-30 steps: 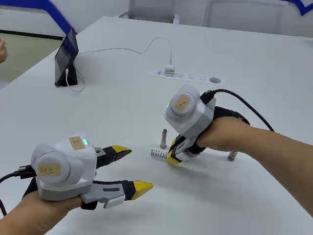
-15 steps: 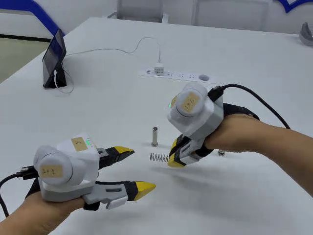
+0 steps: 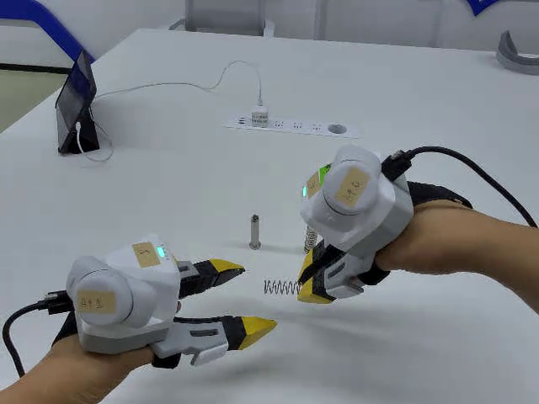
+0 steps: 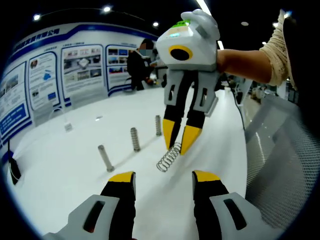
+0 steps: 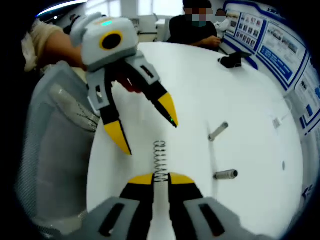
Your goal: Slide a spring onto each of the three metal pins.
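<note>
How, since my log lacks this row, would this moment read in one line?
right hand-held gripper: shut on spring | left hand-held gripper: open | bare pin: upright

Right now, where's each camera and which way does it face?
Head view: on headset, looking down at table; shows forearms, left gripper, right gripper.
Left gripper view: on left gripper, facing right gripper and pins; own open jaws below.
Right gripper view: on right gripper, facing left gripper; own jaws shut on spring.
Shared: gripper views face each other; all show the spring.
</note>
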`<state>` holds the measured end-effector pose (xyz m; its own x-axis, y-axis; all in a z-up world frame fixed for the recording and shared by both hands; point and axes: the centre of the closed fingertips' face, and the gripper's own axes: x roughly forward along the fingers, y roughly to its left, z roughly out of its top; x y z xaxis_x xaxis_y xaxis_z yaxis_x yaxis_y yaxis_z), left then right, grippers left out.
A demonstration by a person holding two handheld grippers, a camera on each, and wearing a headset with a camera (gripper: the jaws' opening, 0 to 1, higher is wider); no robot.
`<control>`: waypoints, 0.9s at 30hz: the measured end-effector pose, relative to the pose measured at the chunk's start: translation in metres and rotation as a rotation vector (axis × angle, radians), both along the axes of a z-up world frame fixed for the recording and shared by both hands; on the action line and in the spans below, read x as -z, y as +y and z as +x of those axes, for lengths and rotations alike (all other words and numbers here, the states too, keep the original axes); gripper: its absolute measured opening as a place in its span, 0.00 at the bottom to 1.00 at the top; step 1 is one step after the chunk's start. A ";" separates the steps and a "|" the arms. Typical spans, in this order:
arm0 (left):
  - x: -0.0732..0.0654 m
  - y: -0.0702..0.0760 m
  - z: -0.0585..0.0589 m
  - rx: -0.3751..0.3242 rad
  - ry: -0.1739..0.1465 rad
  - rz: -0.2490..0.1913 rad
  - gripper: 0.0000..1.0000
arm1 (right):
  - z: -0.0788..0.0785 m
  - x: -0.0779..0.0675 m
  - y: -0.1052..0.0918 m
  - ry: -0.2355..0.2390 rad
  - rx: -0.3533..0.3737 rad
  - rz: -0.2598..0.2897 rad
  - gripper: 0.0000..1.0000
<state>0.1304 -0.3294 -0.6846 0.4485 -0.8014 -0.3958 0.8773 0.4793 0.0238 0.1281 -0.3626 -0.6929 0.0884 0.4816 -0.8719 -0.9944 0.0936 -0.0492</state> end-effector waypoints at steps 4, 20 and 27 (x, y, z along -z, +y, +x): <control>-0.001 -0.006 -0.004 0.029 0.000 -0.006 0.41 | -0.010 -0.002 -0.004 0.003 -0.032 -0.008 0.12; -0.005 -0.021 -0.019 0.122 -0.016 -0.011 0.19 | -0.025 -0.006 -0.001 0.000 -0.090 -0.019 0.12; -0.005 -0.024 -0.023 0.145 -0.028 -0.002 0.13 | -0.027 -0.010 0.000 -0.010 -0.102 -0.022 0.12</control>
